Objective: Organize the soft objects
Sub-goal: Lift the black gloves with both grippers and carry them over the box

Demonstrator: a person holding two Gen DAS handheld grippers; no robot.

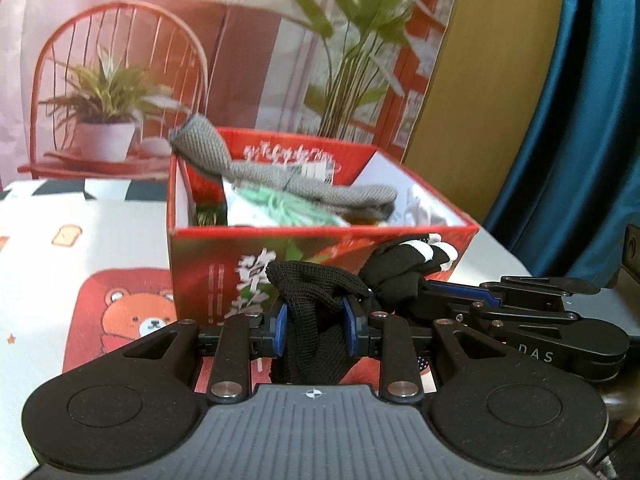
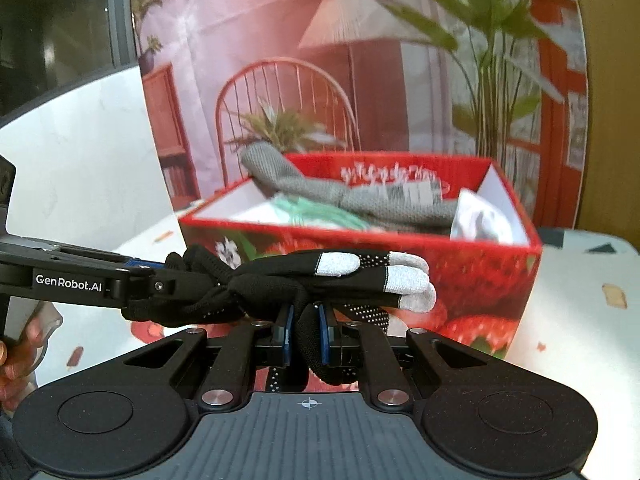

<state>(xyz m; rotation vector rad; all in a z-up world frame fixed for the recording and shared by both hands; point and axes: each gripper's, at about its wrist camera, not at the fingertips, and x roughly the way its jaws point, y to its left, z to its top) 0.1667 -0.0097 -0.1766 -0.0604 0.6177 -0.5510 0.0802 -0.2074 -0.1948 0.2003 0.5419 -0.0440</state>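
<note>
A black knit glove (image 1: 312,292) with grey fingertips (image 2: 408,280) and white grip dots hangs bunched between both grippers, just in front of the red strawberry-print box (image 1: 208,264). My left gripper (image 1: 316,330) is shut on its cuff end, the blue pads (image 1: 281,330) pressing the fabric. My right gripper (image 2: 307,332) is shut on the finger end. Each gripper shows side-on in the other's view: the right gripper (image 1: 460,288) and the left gripper (image 2: 160,276). The red box (image 2: 440,264) is open-topped and holds a grey knit piece (image 2: 360,196), something green (image 2: 320,212) and a white item (image 2: 480,220).
The box stands on a table with a cartoon bear cloth (image 1: 132,312). A printed backdrop of a red chair and plants (image 1: 120,80) stands behind it, a blue curtain (image 1: 580,120) to the right. A person's hand (image 2: 16,360) shows at the lower left.
</note>
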